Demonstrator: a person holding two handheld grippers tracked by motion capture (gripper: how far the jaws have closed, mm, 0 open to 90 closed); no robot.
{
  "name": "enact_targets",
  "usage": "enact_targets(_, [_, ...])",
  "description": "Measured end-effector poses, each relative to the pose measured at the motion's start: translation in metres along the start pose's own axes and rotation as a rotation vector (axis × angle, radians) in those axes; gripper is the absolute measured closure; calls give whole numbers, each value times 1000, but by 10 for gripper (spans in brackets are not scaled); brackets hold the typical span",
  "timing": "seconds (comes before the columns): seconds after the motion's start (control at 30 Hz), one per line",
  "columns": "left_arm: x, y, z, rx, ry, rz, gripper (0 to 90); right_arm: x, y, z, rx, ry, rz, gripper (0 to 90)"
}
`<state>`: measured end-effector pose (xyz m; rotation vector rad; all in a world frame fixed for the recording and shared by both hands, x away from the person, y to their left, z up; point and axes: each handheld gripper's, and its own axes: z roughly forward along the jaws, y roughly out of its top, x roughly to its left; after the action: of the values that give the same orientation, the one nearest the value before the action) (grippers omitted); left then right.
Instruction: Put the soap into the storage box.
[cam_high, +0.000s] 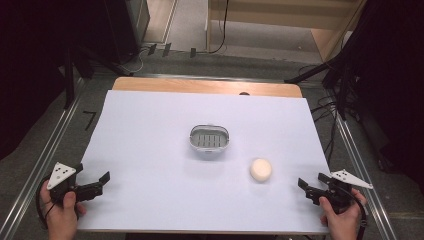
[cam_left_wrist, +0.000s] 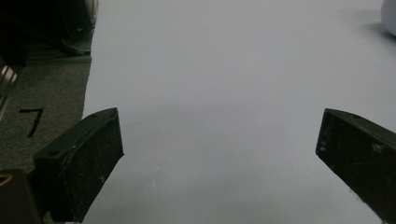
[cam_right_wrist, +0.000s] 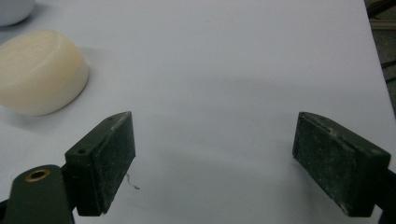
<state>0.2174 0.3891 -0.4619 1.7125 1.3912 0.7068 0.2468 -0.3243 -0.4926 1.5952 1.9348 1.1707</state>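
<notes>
A cream oval soap bar (cam_high: 261, 170) lies flat on the white tabletop (cam_high: 150, 150), near an empty soap dish (cam_high: 209, 139).

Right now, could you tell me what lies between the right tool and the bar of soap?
Nothing: in the high view, only bare white sheet separates the right tool from the soap.

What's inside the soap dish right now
The soap dish holds just its slotted grey drain insert; the soap lies outside on the table. Whatever is beneath the insert is hidden.
</notes>
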Motion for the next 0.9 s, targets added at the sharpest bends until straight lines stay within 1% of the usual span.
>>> enact_targets(0.2, [0,0,-1,-7,3,-3,12,1,-1,-1,4,6,-7,136])
enact_targets(0.23, [0,0,-1,-7,2,-3,13,1,-1,-1,3,2,-4,136])
enact_targets(0.43, [1,-1,-1,-14,-7,-6,12,1,0,0,2,9,-10,133])
enact_targets(0.53, [1,-1,-1,-15,-10,-6,12,2,0,1,5,-1,-11,134])
enact_targets(0.83, [0,-1,-2,-14,-11,-6,13,2,0,0,0,-4,-17,135])
enact_targets(0.9, [0,-1,-2,-14,-11,-5,13,3,0,0,2,-11,-21,137])
